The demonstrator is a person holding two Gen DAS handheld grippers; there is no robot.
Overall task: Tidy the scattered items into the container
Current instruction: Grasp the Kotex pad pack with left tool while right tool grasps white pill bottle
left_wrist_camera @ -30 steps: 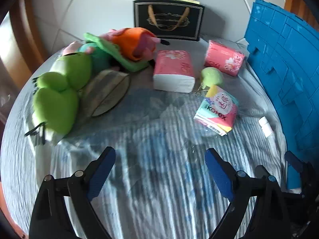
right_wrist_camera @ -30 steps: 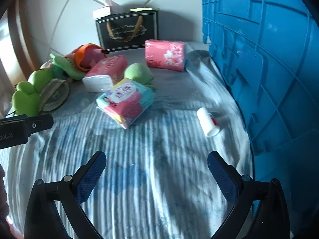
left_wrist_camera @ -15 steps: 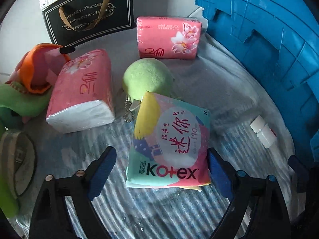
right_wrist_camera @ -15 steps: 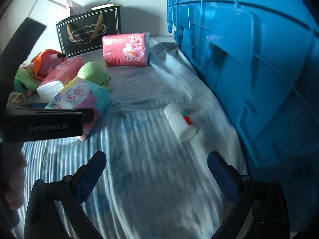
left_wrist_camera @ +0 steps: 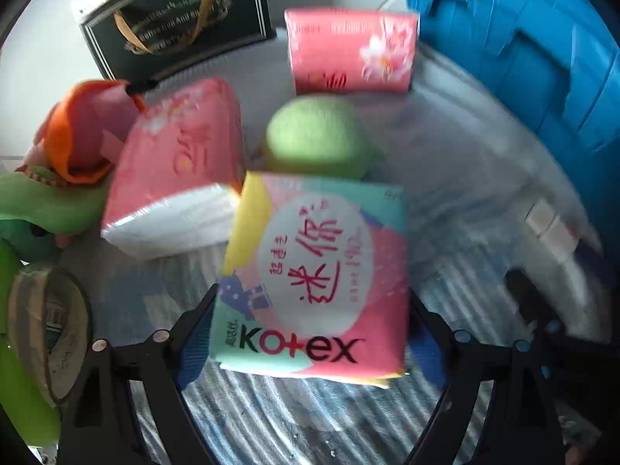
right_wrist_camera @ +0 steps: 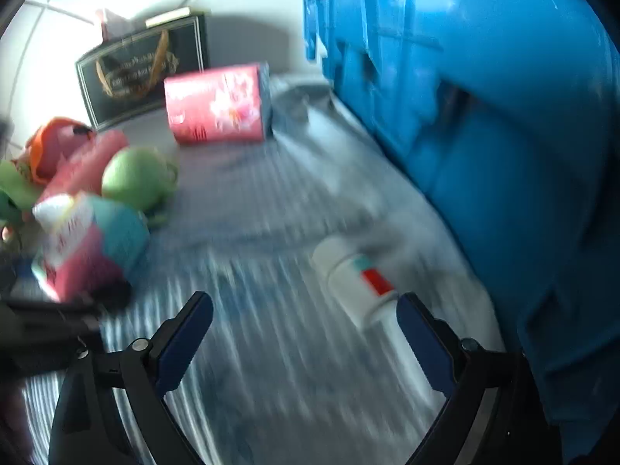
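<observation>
Kotex pack (left_wrist_camera: 314, 279) lies flat on the striped bedsheet (left_wrist_camera: 271, 418), set between the spread fingers of the left gripper (left_wrist_camera: 310, 333). Those fingers are opening at this moment; the blue pads sit just beside the pack's two lower edges, and whether they press it I cannot tell through the blur. Its wrapper reads "Kotex" in black and red, with large red Chinese characters on a white oval above.

A small white bottle (right_wrist_camera: 354, 283) with a red and teal label lies on the sheet near the blue container (right_wrist_camera: 484, 155), just ahead of the right gripper (right_wrist_camera: 304, 319), whose fingers stand wide apart and hold nothing; the bottle's near end is close to the right-hand pad.

Behind are two pink tissue packs (left_wrist_camera: 352, 50) (left_wrist_camera: 178, 162), a green plush ball (left_wrist_camera: 317, 131) and a black gift bag (left_wrist_camera: 174, 23) with blurred gold writing.
</observation>
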